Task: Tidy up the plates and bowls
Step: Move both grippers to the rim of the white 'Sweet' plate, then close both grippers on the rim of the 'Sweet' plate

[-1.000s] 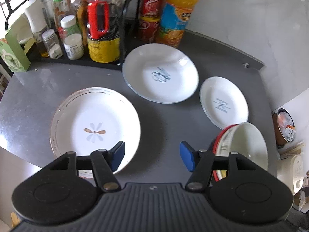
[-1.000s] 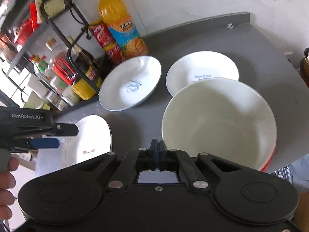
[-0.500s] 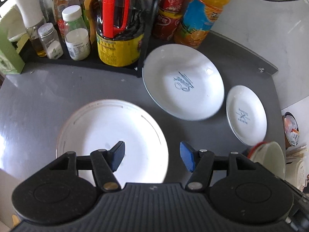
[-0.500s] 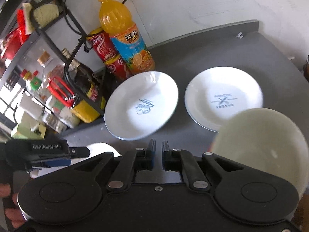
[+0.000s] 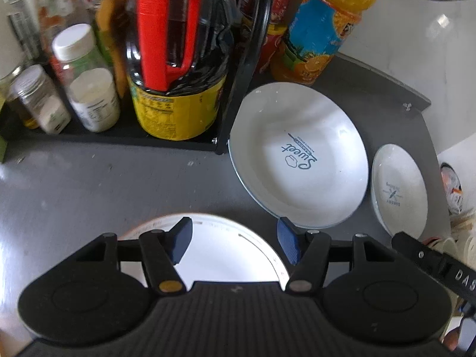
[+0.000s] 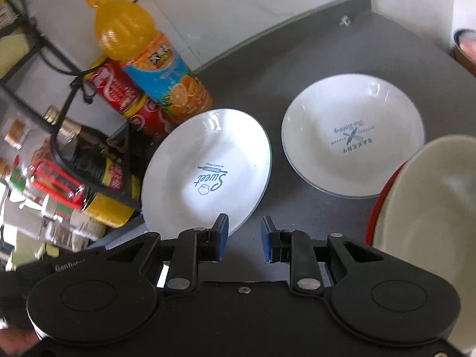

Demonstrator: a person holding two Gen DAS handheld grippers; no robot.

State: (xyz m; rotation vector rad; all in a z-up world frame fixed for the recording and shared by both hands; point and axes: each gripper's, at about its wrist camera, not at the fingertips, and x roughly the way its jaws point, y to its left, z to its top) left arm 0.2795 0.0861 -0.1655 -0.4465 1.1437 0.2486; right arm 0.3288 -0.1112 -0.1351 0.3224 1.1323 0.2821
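A white "Sweet" plate (image 5: 300, 157) (image 6: 208, 169) lies on the grey counter beside the black rack. A smaller white "Bakery" plate (image 5: 398, 187) (image 6: 351, 134) lies to its right. A gold-rimmed white plate (image 5: 220, 253) lies under my left gripper (image 5: 233, 242), which is open and empty above its far rim. My right gripper (image 6: 244, 235) is open and empty, just short of the Sweet plate's near edge. A cream bowl with a red outside (image 6: 431, 208) sits at the right edge, beside the right gripper.
A black rack (image 5: 244, 68) holds a yellow jug with a red handle (image 5: 175, 68), spice jars (image 5: 92, 89) and bottles. An orange juice bottle (image 6: 148, 56) and red cans (image 6: 125, 95) stand behind the Sweet plate. The counter's edge runs along the right (image 5: 431, 136).
My right gripper has opened and let go of the cream bowl, which now sits to its right. My left gripper has moved forward over the gold-rimmed plate, toward the rack.
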